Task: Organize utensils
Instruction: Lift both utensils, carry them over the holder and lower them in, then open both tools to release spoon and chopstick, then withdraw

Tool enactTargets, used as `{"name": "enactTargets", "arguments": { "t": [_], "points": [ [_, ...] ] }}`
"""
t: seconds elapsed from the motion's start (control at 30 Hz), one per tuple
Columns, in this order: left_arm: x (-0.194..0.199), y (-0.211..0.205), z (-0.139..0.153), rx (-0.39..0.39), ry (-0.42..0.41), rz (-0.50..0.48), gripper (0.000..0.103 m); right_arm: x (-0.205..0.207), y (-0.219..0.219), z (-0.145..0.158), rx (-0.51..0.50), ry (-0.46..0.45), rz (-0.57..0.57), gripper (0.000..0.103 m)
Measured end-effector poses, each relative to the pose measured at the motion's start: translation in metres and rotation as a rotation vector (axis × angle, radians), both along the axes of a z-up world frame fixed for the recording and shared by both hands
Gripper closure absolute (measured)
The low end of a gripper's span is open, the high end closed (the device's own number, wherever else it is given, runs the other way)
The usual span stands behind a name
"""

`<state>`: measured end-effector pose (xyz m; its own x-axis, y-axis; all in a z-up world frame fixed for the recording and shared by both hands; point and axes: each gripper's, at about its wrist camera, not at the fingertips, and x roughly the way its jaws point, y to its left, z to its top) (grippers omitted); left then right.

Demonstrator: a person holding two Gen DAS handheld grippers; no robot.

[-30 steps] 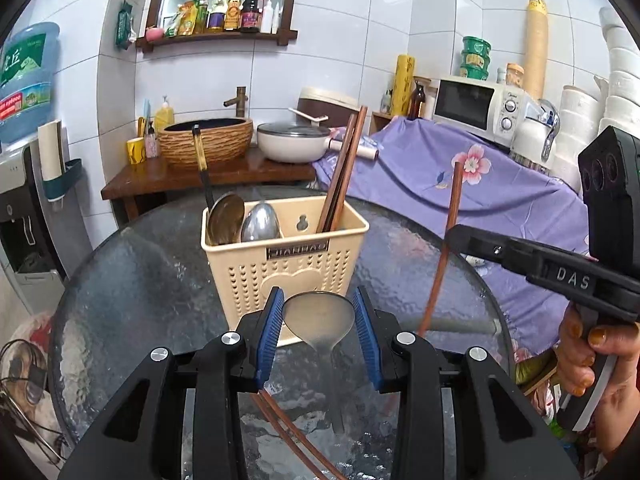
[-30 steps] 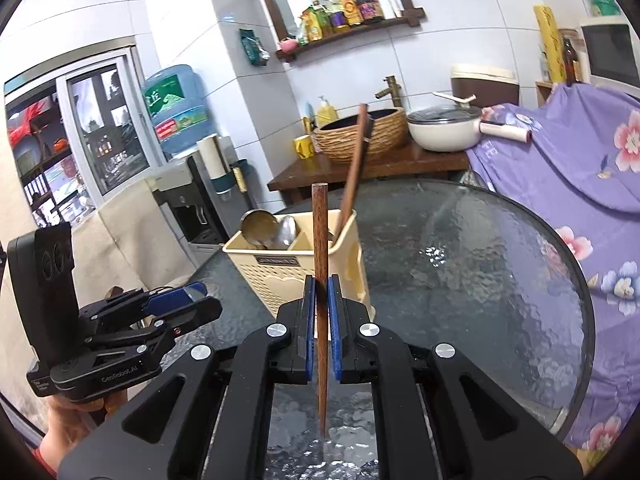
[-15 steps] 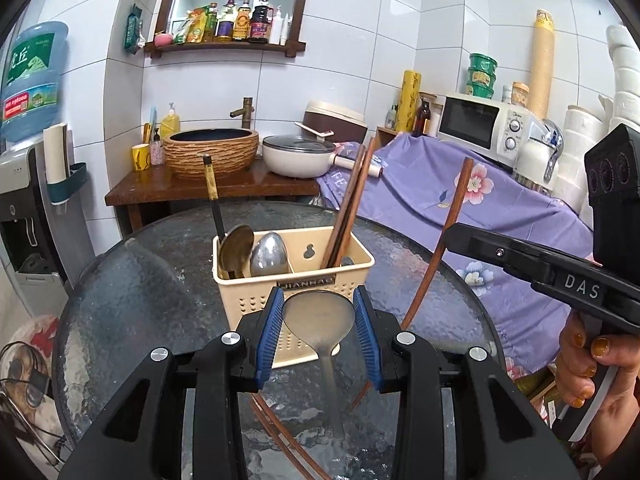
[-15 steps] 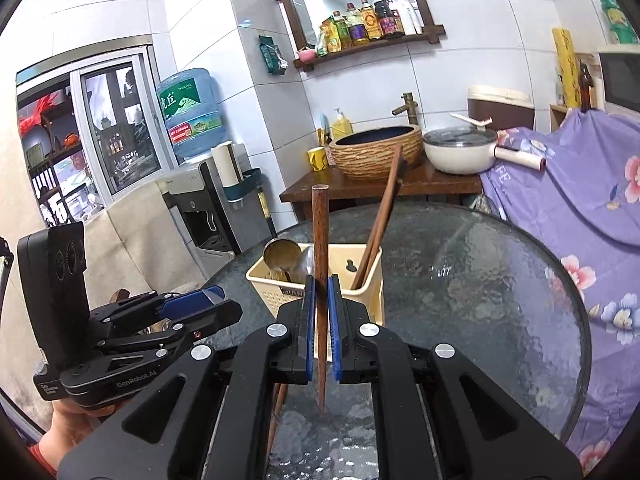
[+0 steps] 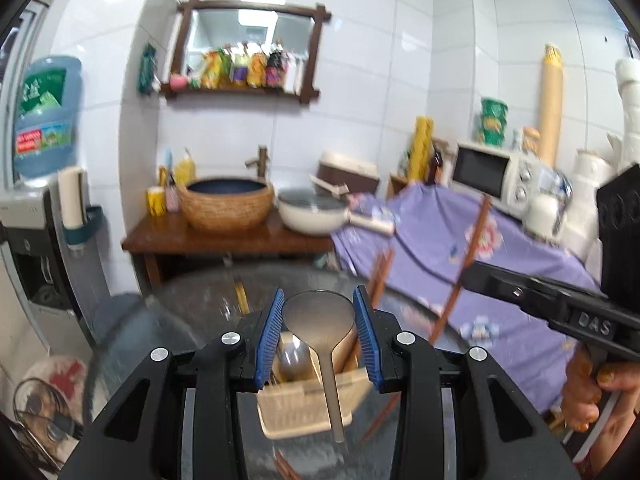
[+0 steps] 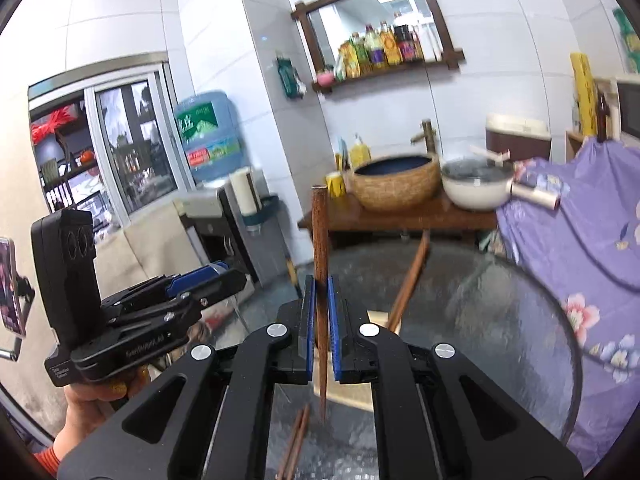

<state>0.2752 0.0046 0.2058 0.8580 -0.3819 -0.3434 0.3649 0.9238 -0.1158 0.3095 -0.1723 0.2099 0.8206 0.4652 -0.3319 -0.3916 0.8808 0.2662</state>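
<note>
My left gripper (image 5: 318,316) is shut on a metal spoon (image 5: 320,320), bowl up between the blue pads, held above the beige utensil basket (image 5: 308,412) on the glass table (image 5: 168,320). The basket holds another spoon (image 5: 294,360) and brown chopsticks (image 5: 380,276). My right gripper (image 6: 319,312) is shut on a single brown chopstick (image 6: 319,240), held upright above the table; it also shows in the left wrist view (image 5: 460,272). A loose pair of chopsticks (image 6: 294,444) lies on the glass below. The left gripper shows in the right wrist view (image 6: 208,280).
A wooden side table (image 5: 224,240) behind carries a woven basin (image 5: 226,204) and a white pan (image 5: 312,212). A purple flowered cloth (image 5: 500,248) covers the right side, with a microwave (image 5: 492,176). A water dispenser (image 5: 36,240) stands left.
Both grippers have risen with their loads: the spoon and the chopstick are higher, and the basket now sits low in both views. The views are blurred by motion.
</note>
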Motion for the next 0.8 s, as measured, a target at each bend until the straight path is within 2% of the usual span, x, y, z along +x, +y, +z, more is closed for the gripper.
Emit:
{"name": "enactTargets", "arguments": {
  "t": [0.17,0.27,0.33,0.47,0.63,0.8],
  "points": [
    [0.018,-0.002,0.034,0.012,-0.08,0.063,0.068,0.012,0.001,0.045,0.018,-0.074,-0.04,0.096],
    [0.033,-0.006,0.036,0.021,-0.098,0.102,0.068,0.023,0.005,0.058,0.0,-0.109,-0.092,0.096],
    [0.045,-0.009,0.028,0.032,-0.079,0.122,0.068,0.029,0.008,0.057,-0.017,-0.115,-0.113,0.096],
    [0.058,-0.011,0.0,0.045,-0.028,0.141,0.068,0.041,0.015,0.036,-0.05,-0.104,-0.145,0.096],
    [0.063,-0.006,-0.035,0.03,0.03,0.148,0.068,0.057,0.015,-0.004,-0.065,-0.037,-0.153,0.096],
    [0.063,-0.005,-0.057,0.03,0.066,0.149,0.068,0.065,0.013,-0.035,-0.062,0.011,-0.158,0.096]
  ]
}}
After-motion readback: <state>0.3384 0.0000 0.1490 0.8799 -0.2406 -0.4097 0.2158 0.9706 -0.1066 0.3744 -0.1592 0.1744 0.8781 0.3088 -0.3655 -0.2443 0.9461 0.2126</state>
